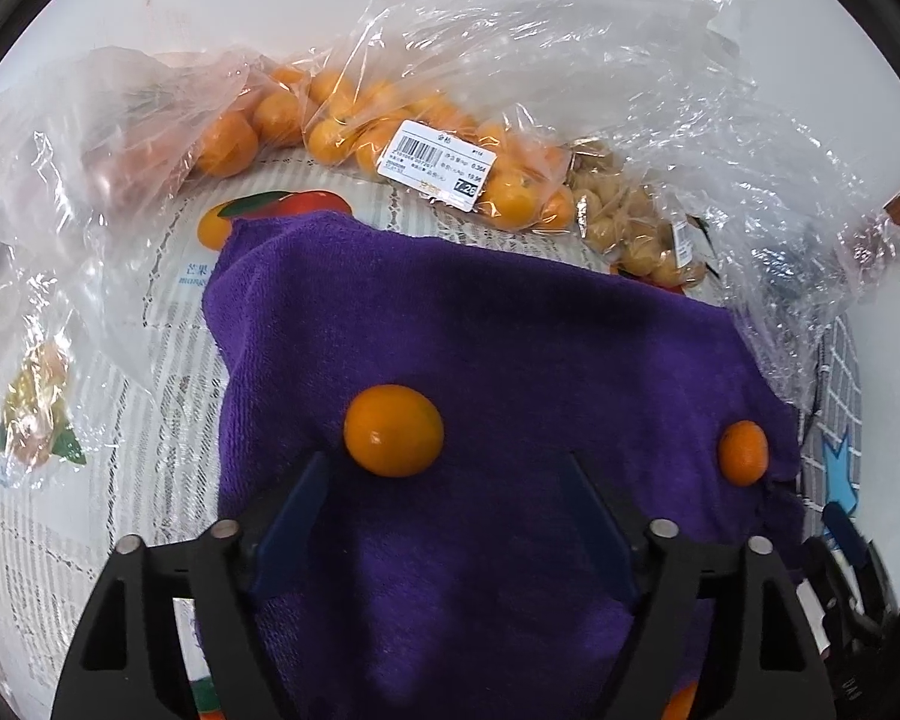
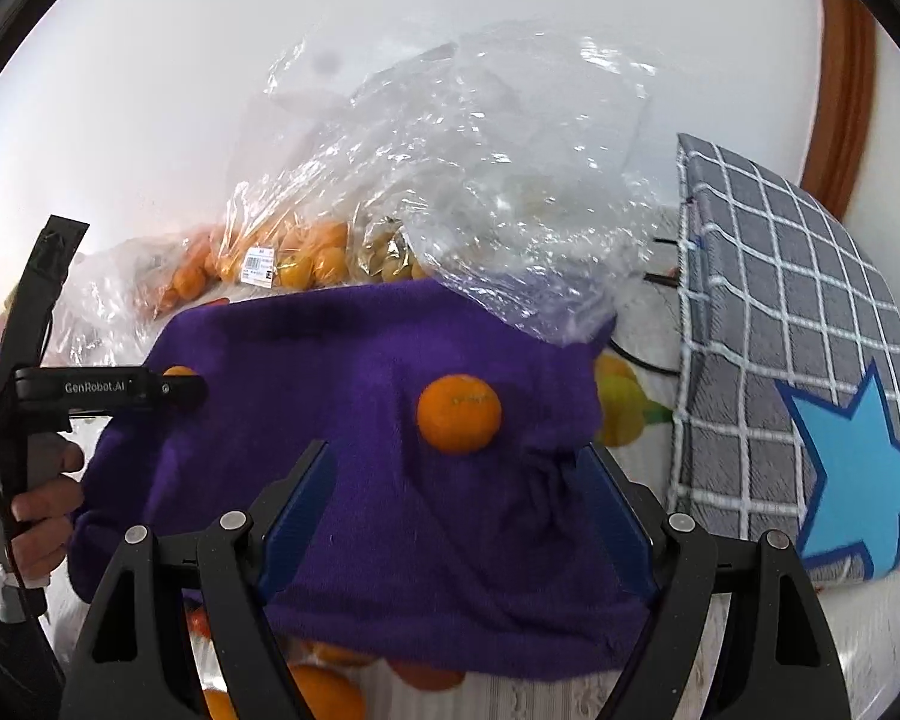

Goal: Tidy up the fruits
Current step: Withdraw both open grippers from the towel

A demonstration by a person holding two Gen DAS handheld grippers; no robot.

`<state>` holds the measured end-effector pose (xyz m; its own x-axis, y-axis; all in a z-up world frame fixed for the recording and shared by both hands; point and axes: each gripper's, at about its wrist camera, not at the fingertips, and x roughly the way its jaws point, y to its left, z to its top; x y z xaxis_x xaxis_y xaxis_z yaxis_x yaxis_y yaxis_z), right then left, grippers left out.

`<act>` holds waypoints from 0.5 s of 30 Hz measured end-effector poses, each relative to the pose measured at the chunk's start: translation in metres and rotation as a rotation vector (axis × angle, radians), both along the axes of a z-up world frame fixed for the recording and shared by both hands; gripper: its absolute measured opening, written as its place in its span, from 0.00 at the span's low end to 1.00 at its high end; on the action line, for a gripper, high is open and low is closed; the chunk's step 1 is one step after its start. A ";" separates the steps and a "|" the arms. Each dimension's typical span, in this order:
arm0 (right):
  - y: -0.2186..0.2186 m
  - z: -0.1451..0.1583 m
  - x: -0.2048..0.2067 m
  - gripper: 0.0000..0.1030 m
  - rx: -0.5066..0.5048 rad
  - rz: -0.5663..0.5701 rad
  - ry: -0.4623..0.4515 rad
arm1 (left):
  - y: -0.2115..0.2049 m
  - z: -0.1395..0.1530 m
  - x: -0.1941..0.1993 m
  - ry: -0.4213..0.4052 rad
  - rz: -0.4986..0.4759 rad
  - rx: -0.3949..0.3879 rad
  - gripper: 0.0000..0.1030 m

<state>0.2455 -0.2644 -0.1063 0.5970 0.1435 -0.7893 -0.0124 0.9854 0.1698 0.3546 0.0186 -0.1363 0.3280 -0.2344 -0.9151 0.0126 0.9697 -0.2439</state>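
We see the counter under a fruit-printed cloth, and along its far side clear plastic bags heaped against the wall. One bag, bearing a white price label, holds many small oranges; just right of it a smaller bag holds pale yellowish fruits. At the right stands a grey checked cushion with a blue star.

In the middle lies a purple towel, partly under the edge of a bag at its far right corner. Two loose oranges rest on it, well apart: one orange towards the left, a second orange near the towel's right edge.

Our left tool hangs over the towel with its jaws wide; the first orange sits just beyond its left finger, not gripped. Our right tool is likewise wide, nothing between its blue pads, with the second orange just ahead of it.
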 end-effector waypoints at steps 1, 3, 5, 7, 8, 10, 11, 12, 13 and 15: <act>-0.002 0.001 -0.004 0.79 -0.001 -0.008 0.003 | 0.000 0.000 0.000 0.005 0.001 -0.004 0.79; -0.002 0.002 -0.010 0.79 -0.005 -0.017 0.004 | 0.000 0.000 -0.001 0.018 0.004 -0.011 0.80; -0.003 0.003 -0.017 0.79 -0.012 -0.023 0.002 | 0.000 -0.002 -0.001 0.033 0.006 -0.022 0.80; -0.003 0.005 -0.023 0.79 -0.016 -0.027 0.003 | -0.001 -0.001 -0.002 0.039 0.005 -0.035 0.80; -0.004 0.006 -0.026 0.79 -0.017 -0.029 0.004 | -0.001 0.001 -0.003 0.037 0.003 -0.039 0.80; -0.004 0.007 -0.031 0.79 -0.024 -0.036 0.002 | -0.002 0.007 -0.006 0.021 -0.002 -0.044 0.80; -0.004 0.007 -0.033 0.79 -0.030 -0.041 0.002 | -0.002 0.010 -0.007 0.012 -0.005 -0.046 0.80; -0.003 0.008 -0.035 0.79 -0.040 -0.046 0.002 | -0.001 0.014 -0.009 0.001 -0.008 -0.050 0.80; -0.003 0.008 -0.038 0.79 -0.046 -0.048 0.001 | -0.001 0.018 -0.010 -0.009 -0.011 -0.061 0.80; -0.002 0.009 -0.042 0.79 -0.044 -0.046 0.000 | 0.001 0.027 -0.013 -0.025 -0.021 -0.095 0.80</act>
<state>0.2037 -0.2668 -0.0972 0.6018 0.0814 -0.7945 0.0331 0.9914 0.1266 0.3419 0.0194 -0.1098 0.3447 -0.3273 -0.8798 0.0401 0.9415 -0.3345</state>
